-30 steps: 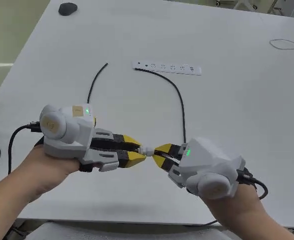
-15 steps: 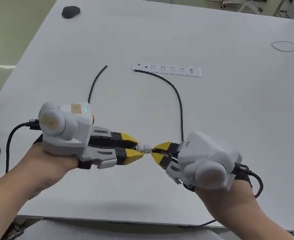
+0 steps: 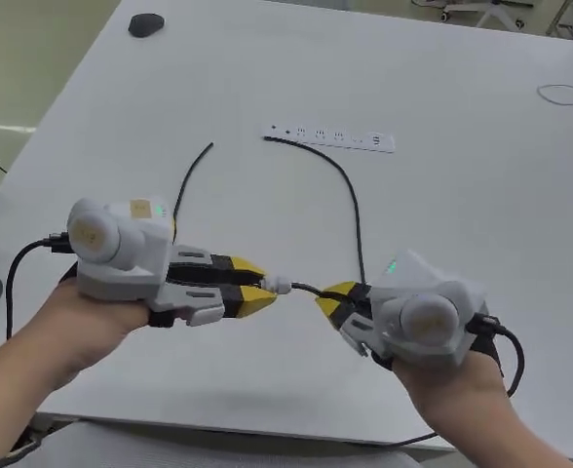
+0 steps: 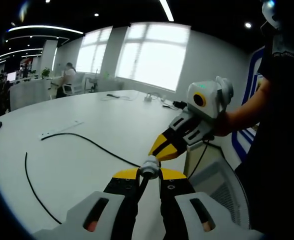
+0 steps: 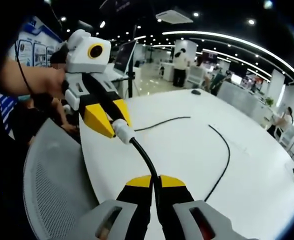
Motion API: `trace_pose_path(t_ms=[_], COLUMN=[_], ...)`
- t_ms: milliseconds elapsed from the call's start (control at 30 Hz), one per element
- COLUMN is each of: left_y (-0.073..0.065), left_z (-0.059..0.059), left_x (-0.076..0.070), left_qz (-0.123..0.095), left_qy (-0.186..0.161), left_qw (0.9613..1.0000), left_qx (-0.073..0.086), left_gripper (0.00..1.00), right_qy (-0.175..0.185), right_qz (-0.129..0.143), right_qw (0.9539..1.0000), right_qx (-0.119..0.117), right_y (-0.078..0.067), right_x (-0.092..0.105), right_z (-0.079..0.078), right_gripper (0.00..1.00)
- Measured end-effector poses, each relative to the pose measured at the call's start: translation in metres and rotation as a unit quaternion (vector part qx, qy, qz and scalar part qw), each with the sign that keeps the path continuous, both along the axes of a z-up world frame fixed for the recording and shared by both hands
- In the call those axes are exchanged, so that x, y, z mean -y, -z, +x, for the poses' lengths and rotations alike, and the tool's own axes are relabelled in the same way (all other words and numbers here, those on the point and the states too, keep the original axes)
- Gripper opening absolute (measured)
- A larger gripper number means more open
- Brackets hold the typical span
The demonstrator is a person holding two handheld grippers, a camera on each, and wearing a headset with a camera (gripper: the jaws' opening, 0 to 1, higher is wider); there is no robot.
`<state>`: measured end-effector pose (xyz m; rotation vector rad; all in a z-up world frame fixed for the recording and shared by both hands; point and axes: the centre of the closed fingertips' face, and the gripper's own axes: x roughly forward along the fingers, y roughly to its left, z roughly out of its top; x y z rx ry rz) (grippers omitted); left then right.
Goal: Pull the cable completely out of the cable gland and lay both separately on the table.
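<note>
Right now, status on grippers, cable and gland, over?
Left gripper shut on gland. Right gripper shut on cable. Cable not yet out of gland, both above table. Nothing in the way.

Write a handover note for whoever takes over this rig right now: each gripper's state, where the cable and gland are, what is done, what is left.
Left gripper shut on the white cable gland.
Right gripper shut on the black cable, a short stretch from the gland; the rest trails over the table toward the power strip.
Done: both parts gripped.
Left: cable not yet out of the gland; pull it clear, then lay both apart on the table.
</note>
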<state>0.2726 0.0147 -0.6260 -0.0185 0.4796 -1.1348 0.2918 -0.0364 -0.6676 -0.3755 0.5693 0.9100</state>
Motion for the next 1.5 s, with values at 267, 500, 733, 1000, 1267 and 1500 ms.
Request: trace_pose_path(t_ms=[267,500,733,1000,1267,1500], left_y=[0.002,0.005,0.004,0.001,0.004,0.010], left_z=[-0.002,-0.001,0.005,0.009,0.010,0.007], left_x=[0.000,0.002,-0.002,-0.002,0.000,0.001], left_qz=[-0.013,-0.006,-0.003,-0.005,0.000,0.010], left_qy=[-0.009,-0.007,-0.012,-0.018,-0.018,-0.017], left_qw=[0.9998,0.9999,0.9998,0.9998,0.9998,0.9996], left_qx=[-0.010,-0.012,-0.012,-0.009,-0.013,-0.020], left_gripper=[0.15,0.15,0.15,0.15,0.15,0.15], right_qy=[0.079,0.092,0.061,0.045,0.000,-0.046], right_qz=[0.025,0.020,0.006,-0.017,-0.022,-0.048], right_qw=[0.9941,0.9919,0.9968,0.9985,0.9996,0.9974], right_qx=[-0.071,-0.085,-0.051,-0.025,-0.019,0.029], right_y=[0.021,0.029,0.025,0.017,0.007,-0.012], right_x=[0.018,0.022,0.019,0.021,0.012,-0.008], right_z=[0.002,0.001,-0.001,0.002,-0.007,-0.009], right_gripper=[0.00,0.00,0.00,0.01,0.09,0.14])
